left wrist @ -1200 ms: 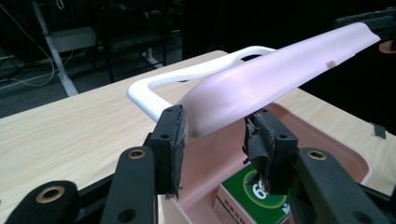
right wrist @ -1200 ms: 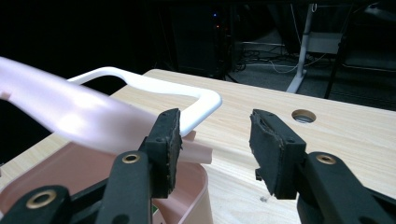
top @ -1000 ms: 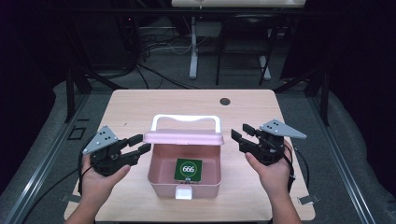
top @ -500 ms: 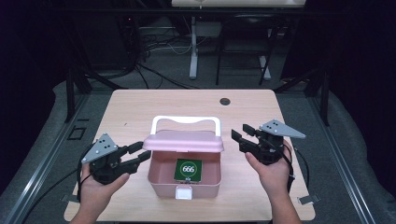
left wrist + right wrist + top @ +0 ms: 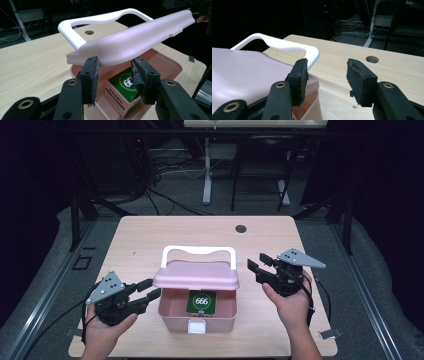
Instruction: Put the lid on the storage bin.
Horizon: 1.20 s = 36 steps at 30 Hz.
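Pink box point(image 5: 197, 312) is sitting near the surface's front edge, lid point(image 5: 196, 276) half raised, green carton point(image 5: 201, 302) inside; both claws, left point(image 5: 151, 290) and right point(image 5: 256, 265), are hovering spread, gripping nothing.

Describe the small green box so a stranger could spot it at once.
Start at the wooden table and find the pink case near its front edge, its lid propped half open, between the two grippers. Inside lies the small green box. It is the one green thing there, marked 666 in a white circle.
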{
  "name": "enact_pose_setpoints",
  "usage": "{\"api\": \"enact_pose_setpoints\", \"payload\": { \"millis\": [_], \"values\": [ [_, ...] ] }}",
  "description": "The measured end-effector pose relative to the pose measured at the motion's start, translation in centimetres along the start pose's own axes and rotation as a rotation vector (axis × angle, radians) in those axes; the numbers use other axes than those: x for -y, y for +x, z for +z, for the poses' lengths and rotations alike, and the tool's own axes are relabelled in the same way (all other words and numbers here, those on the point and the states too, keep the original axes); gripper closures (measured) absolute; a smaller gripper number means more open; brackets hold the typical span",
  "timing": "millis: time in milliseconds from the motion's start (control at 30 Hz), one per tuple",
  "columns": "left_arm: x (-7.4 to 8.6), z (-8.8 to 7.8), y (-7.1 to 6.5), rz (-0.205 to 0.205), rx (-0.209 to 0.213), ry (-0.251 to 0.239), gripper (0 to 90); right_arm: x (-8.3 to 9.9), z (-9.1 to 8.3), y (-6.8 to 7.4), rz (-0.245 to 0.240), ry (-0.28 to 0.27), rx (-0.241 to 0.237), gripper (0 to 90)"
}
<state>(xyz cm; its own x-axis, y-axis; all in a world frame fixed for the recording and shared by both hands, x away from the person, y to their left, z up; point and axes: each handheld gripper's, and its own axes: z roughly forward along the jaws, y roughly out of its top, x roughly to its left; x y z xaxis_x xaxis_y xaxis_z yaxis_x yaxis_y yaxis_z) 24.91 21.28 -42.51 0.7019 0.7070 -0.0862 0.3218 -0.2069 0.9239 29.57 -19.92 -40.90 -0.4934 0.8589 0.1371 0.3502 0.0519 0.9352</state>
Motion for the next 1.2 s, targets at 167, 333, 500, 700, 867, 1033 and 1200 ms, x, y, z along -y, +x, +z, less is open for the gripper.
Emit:
{"api": "enact_pose_setpoints", "payload": {
  "millis": [167, 333, 500, 700, 867, 1033, 1200],
  "values": [
    [0.6, -0.1, -0.2, 0.001, 0.001, 0.009, 56.8, 0.1, 0.2, 0.0, -0.005, 0.003, 0.005, 51.1],
    [1.2, -0.2, -0.4, 0.003, 0.003, 0.01, 57.3, 0.2, 0.2, 0.0, -0.003, 0.005, 0.008, 51.1],
    [1.8, -0.2, -0.7, 0.009, -0.001, 0.008, 57.6, 0.2, 0.3, 0.0, -0.001, 0.008, 0.007, 51.1],
    [2.5, -0.3, -1.0, 0.013, -0.01, 0.004, 58.4, 0.4, 0.5, 0.0, -0.002, 0.014, 0.006, 51.1],
    [3.1, -0.4, -1.0, 0.021, -0.004, 0.021, 59.6, 0.5, 0.6, -0.1, 0.002, 0.014, 0.008, 51.0],
    [3.7, -0.4, -1.0, 0.019, -0.002, 0.023, 60.4, 0.6, 0.7, -0.1, -0.001, 0.018, 0.008, 51.0],
    [4.2, -0.4, -1.1, 0.016, -0.002, 0.026, 60.9, 0.6, 0.8, -0.1, -0.004, 0.017, 0.008, 51.0]
  ]
}}
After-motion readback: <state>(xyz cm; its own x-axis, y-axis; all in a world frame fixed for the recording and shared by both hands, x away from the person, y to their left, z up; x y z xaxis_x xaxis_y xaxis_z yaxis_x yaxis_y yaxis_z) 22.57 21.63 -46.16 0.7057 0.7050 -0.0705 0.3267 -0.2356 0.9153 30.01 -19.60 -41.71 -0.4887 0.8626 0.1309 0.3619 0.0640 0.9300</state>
